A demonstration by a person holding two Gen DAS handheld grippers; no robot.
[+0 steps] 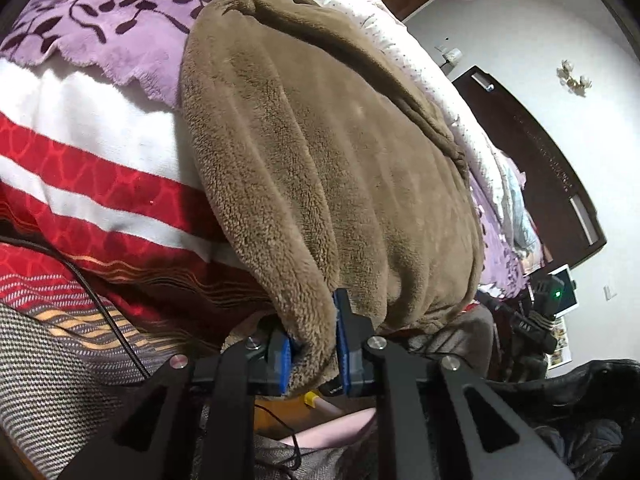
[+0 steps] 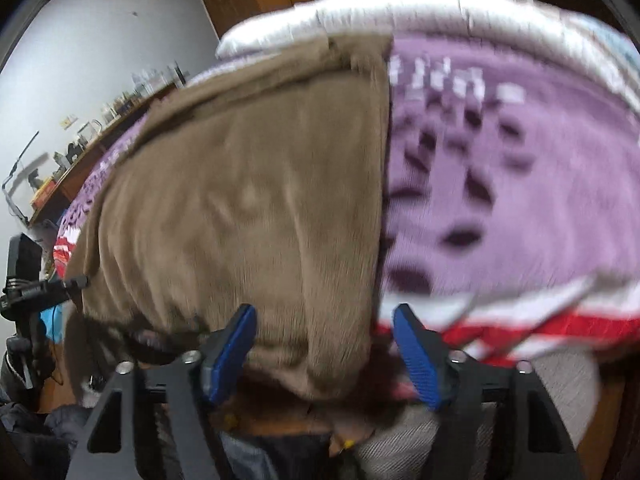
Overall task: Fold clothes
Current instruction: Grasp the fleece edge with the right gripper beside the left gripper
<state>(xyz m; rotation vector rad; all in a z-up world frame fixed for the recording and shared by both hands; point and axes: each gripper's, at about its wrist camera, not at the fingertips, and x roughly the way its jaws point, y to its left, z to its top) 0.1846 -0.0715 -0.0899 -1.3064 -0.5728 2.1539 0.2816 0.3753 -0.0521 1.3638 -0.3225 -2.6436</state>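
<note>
A: Where do we have the brown fleece garment (image 1: 320,152)?
B: Spread on the bed (image 1: 80,128), over its near edge. Our left gripper (image 1: 314,344) pinches its hem; our right gripper (image 2: 324,344) straddles its corner, jaws apart, gripping nothing.

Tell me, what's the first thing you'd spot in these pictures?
A big fuzzy brown garment fills the middle, spread over a purple blanket on the bed. The left gripper pinches its near corner, while the right gripper straddles the other near corner with blue pads apart.
</note>
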